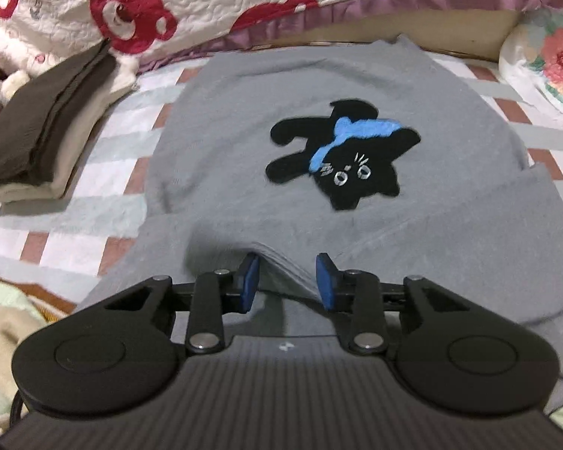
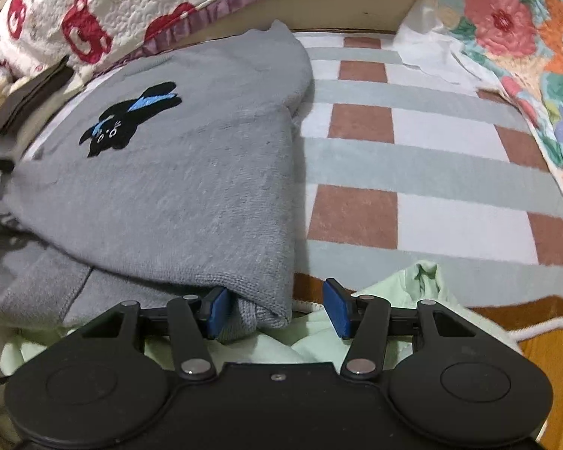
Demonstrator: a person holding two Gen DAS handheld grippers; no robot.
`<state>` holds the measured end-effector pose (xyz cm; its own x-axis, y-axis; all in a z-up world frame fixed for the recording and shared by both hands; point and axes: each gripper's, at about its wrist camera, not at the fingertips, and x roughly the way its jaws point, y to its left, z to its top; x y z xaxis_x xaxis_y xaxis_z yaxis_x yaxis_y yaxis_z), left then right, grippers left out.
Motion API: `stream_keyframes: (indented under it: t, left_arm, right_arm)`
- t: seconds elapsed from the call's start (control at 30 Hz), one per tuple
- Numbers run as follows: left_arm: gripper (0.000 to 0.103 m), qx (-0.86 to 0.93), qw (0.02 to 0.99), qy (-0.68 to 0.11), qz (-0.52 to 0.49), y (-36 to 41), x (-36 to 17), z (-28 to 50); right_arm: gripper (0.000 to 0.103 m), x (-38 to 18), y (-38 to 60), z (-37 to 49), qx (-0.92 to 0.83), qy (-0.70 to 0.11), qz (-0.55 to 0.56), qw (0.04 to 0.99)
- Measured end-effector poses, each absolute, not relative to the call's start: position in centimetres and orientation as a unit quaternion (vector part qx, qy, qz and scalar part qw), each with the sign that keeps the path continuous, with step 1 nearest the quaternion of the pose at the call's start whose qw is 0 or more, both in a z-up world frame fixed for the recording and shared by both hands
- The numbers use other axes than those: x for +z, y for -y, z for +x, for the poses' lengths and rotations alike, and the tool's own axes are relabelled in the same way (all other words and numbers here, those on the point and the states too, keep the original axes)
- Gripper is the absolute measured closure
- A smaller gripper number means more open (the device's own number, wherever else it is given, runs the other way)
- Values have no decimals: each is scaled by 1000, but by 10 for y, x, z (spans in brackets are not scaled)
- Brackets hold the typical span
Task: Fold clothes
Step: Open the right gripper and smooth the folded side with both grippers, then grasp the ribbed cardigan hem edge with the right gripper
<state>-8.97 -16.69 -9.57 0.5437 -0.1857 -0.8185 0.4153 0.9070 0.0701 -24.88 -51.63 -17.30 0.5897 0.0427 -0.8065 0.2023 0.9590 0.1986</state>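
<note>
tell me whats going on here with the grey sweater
A person with a handheld gripper in each hand is folding a grey sweater with a black cat patch, spread on a checked blanket. The left gripper is open, with a ridge of the sweater's near fabric between its blue pads. The right gripper is also open, around the folded near corner. Neither has clamped. A stack of folded dark clothes sits off to the side, and a pale green garment lies under the right gripper.
</note>
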Motion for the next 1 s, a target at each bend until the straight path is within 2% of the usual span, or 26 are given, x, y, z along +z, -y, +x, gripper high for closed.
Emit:
stream_keyframes:
  t: [0.07, 0.1, 0.13, 0.17, 0.3, 0.37, 0.47, 0.77, 1.0]
  left_arm:
    - [69, -175, 869, -449, 111, 156, -91, -91]
    - [66, -176, 871, -446, 105, 150, -86, -91]
    - [58, -180, 874, -440, 104, 143, -80, -91]
    - [53, -189, 874, -435, 108, 137, -75, -90]
    - [50, -201, 869, -436, 119, 108, -53, -83]
    - [41, -203, 864, -445, 117, 90, -43, -77]
    - [40, -225, 855, -449, 129, 70, -37, -74]
    - [35, -295, 812, -477, 164, 32, -52, -89]
    - [32, -339, 792, -474, 184, 20, -56, -105]
  right_arm:
    - [46, -173, 516, -250, -48, -448, 138, 882]
    - [46, -173, 516, -250, -50, -446, 139, 883]
    - [46, -173, 516, -251, -50, -446, 139, 883]
    - [46, -173, 517, -251, -51, -446, 141, 882]
    - [46, -168, 517, -257, -51, -445, 139, 883]
    - [46, -158, 517, -263, -52, -434, 135, 889]
    - [45, -139, 510, -273, -44, -397, 117, 909]
    - [44, -103, 420, -273, 138, -371, -61, 916]
    - [44, -135, 376, -265, 160, -415, -156, 882]
